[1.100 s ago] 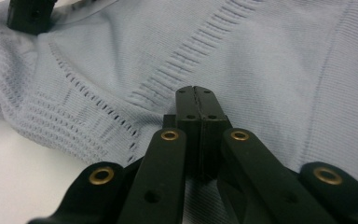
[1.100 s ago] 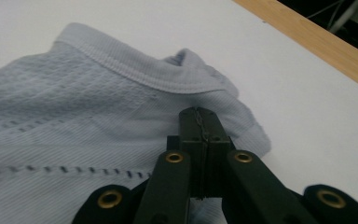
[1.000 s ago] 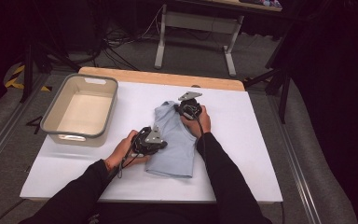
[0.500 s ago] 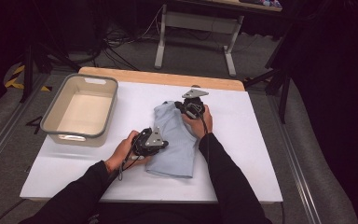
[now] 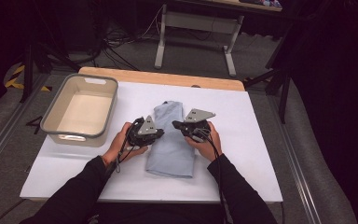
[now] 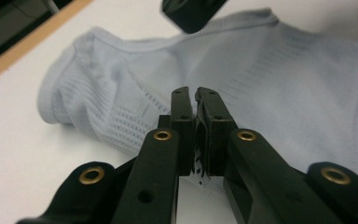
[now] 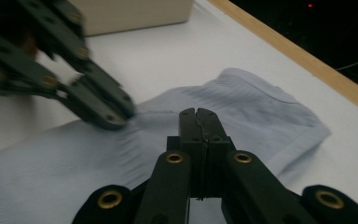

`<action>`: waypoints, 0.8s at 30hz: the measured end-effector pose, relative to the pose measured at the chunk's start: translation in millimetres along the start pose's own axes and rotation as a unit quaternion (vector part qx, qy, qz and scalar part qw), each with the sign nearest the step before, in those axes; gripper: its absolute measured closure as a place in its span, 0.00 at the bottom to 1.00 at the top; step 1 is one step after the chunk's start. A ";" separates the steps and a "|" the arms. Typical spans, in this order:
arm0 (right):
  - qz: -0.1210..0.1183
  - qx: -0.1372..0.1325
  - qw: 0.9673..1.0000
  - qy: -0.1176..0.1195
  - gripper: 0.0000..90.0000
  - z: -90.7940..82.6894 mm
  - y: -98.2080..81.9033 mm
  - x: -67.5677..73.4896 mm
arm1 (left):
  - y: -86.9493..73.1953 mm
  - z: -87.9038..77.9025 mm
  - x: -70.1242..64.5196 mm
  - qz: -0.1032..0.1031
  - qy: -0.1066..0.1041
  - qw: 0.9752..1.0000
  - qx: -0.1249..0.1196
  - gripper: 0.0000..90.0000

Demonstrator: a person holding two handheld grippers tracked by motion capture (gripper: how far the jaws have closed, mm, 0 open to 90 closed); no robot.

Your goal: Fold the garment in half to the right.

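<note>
The folded light-blue shirt (image 5: 172, 140) lies mid-bench, collar at the far end. Left hand-held gripper (image 5: 156, 134) sits at its left edge, jaws nearly closed, gripping nothing; right hand-held gripper (image 5: 179, 125) hovers over it, closed and empty, probably lining up another fold. The tub (image 5: 56, 130) on the left looks like the drop-off.

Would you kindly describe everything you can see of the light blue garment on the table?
The garment is pale blue, a thin knit with ribbed and mesh-like bands and a stitched hem. It lies folded into a long, narrow stack on the white table, right of the tub, its far end slightly bunched. The left gripper sits at its left edge, jaws nearly shut with fabric right at the tips; whether they pinch it is unclear. The right gripper is over its right side, jaws shut with nothing visible between them.
</note>
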State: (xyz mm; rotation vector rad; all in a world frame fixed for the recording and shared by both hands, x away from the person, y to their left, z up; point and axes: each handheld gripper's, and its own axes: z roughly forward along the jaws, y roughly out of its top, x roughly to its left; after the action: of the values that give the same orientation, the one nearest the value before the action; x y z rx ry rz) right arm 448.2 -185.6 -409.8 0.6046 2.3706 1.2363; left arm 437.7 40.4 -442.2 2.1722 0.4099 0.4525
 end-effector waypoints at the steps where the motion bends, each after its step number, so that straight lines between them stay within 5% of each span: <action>1: 0.005 0.004 1.000 0.011 1.00 0.7 -1.9 2.4 | -0.8 1.7 -0.7 -0.003 -0.007 1.000 0.004 0.95; 7: -0.008 0.044 0.999 0.000 1.00 12.7 -15.2 10.2 | -5.6 5.7 -2.0 0.001 -0.016 1.000 0.024 1.00; 16: -0.032 0.068 0.997 -0.004 1.00 14.4 -30.8 20.7 | -8.0 6.6 -6.7 0.012 -0.023 0.999 0.047 1.00; 19: -0.029 0.067 0.997 -0.003 1.00 7.9 -33.5 20.8 | -7.1 4.4 -6.4 0.016 -0.017 0.999 0.044 1.00; 24: -0.013 0.049 0.999 -0.012 1.00 -6.9 -36.1 15.8 | -0.5 -2.2 -2.0 0.009 0.008 1.000 0.005 0.92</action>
State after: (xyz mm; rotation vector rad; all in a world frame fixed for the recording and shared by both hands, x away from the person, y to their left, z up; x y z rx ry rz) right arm 424.6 -200.2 -438.6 0.6140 2.4222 1.1008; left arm 434.9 41.3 -441.7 2.1845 0.4018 0.4801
